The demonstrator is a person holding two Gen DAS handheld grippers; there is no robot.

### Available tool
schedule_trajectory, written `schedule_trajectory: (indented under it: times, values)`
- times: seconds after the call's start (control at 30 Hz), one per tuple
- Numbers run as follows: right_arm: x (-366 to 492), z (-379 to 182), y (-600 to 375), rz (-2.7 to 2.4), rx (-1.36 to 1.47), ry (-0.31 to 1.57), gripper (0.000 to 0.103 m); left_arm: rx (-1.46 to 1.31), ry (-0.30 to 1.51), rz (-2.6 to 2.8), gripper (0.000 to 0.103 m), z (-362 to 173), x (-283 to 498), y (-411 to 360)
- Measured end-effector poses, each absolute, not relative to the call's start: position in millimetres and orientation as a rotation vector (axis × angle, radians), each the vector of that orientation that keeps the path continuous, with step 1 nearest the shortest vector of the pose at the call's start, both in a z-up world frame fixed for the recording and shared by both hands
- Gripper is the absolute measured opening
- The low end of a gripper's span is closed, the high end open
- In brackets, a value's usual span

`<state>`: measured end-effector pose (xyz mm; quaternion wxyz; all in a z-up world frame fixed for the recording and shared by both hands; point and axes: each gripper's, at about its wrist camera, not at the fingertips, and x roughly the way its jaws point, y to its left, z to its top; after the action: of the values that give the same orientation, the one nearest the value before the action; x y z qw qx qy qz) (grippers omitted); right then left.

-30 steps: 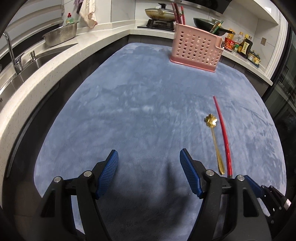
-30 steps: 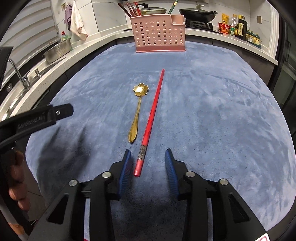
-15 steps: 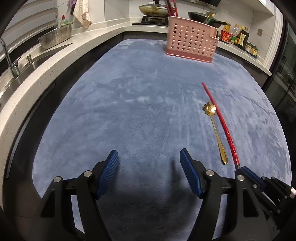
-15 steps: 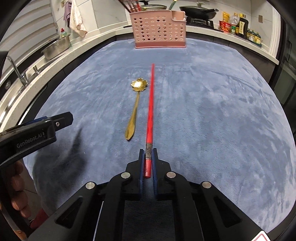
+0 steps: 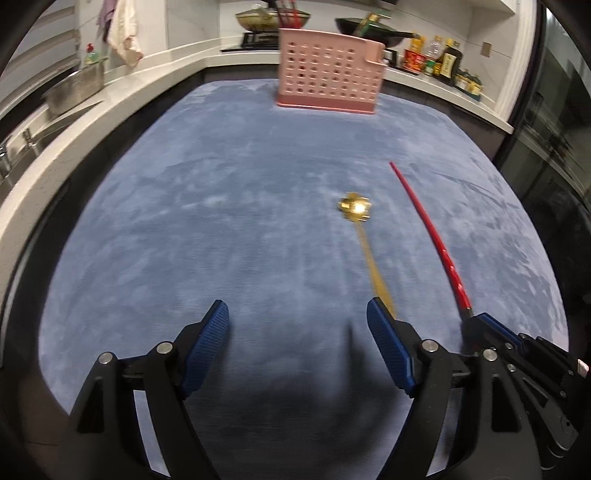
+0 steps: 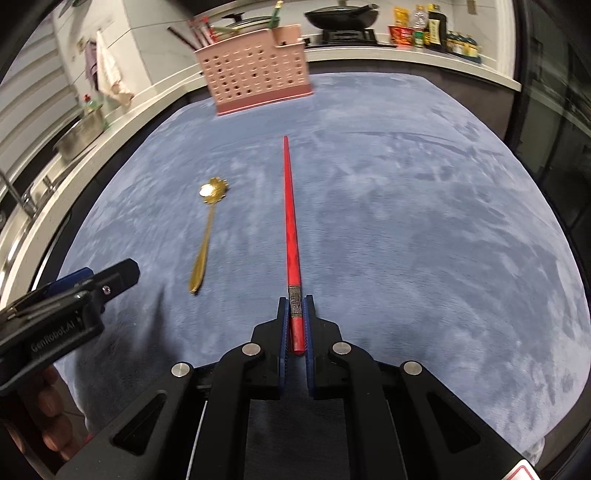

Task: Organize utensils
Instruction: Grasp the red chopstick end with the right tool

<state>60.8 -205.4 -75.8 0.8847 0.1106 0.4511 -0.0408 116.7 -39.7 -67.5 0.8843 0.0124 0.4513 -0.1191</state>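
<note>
Chopstick, red, clamped at its butt end by the right tongs and pointing toward the pink basket at the bench's far edge. Left tongs gape wide, holding nothing. Gold spoon lies on the blue mat covering the bench; its handle end is hidden behind a left finger. Kitchen counters, sink and stove surround; the spoon is motion-blurred.

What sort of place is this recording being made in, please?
Most likely a home kitchen: a wok sits on a stove along the counter, sauce bottles stand beside it, and a sink tap shows at the left.
</note>
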Motion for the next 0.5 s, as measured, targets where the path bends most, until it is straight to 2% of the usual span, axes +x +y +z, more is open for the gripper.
schedule_trajectory:
  times: [0.27, 0.43, 0.47, 0.5]
  values:
    - [54.4, -77.0, -221.1, -0.107, 0.277, 0.939, 0.007, 0.046, 0.946, -0.313, 0.072, -76.6, 117.5, -71.6]
    - [54.1, -79.4, -222.2, -0.103, 0.29, 0.941, 0.007, 0.038, 0.984, -0.331, 0.052, -86.4, 121.1, -77.0]
    - [54.5, -79.8, -222.0, -0.101, 0.291, 0.941, 0.007, 0.035, 0.992, -0.331, 0.044, -88.7, 121.9, -76.6]
    - [54.9, -79.8, -222.1, -0.1, 0.291, 0.942, 0.007, 0.035, 0.993, -0.325, 0.042, -90.5, 122.0, -75.9]
